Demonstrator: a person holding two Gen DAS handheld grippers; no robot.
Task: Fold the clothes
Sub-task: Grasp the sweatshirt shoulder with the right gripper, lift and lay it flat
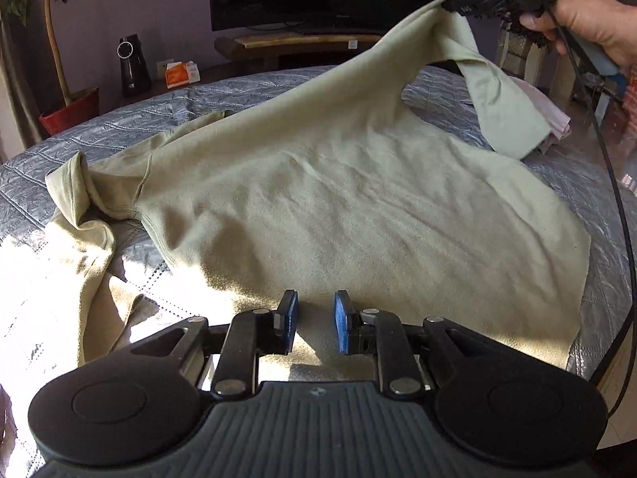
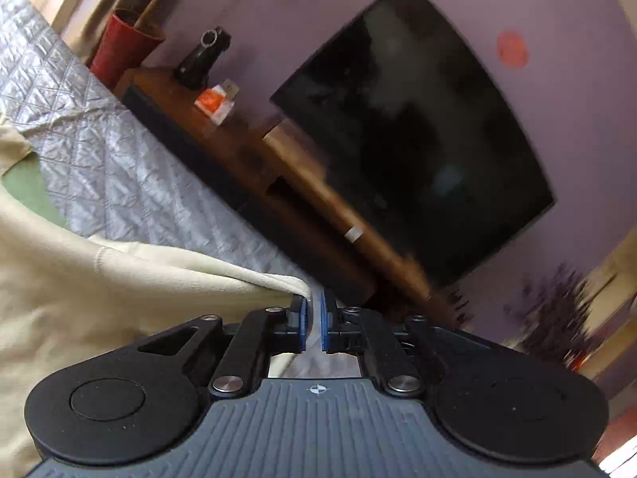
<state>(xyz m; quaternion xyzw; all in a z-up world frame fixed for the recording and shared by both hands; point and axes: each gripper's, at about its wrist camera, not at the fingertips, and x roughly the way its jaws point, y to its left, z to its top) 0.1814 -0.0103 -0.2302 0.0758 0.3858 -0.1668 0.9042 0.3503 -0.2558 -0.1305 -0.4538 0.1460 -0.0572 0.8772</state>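
Just ahead of the left gripper (image 1: 315, 320), a pale sage-green fleece long-sleeved top (image 1: 318, 199) is lying spread over the grey quilted bedspread (image 1: 119, 119), its hem running under the blue pads (image 1: 290, 318). That gripper is hovering with its jaws apart, nothing between them. Up and to its right, the right gripper (image 1: 458, 3) (gripped by a bare hand (image 1: 597, 20)) is pinching a corner of the top and holding it lifted off the bed, so the cloth is rising in a slope toward it while one sleeve is hanging down below. To the left gripper's far left, the other sleeve is lying crumpled in bright sun.

In the right wrist view, the right gripper (image 2: 313, 320) is showing its jaws drawn narrow, the fleece edge (image 2: 286, 283) entering between them from its left. Beyond it, a dark flat television (image 2: 418, 139) is standing on a wooden stand (image 2: 318, 199).
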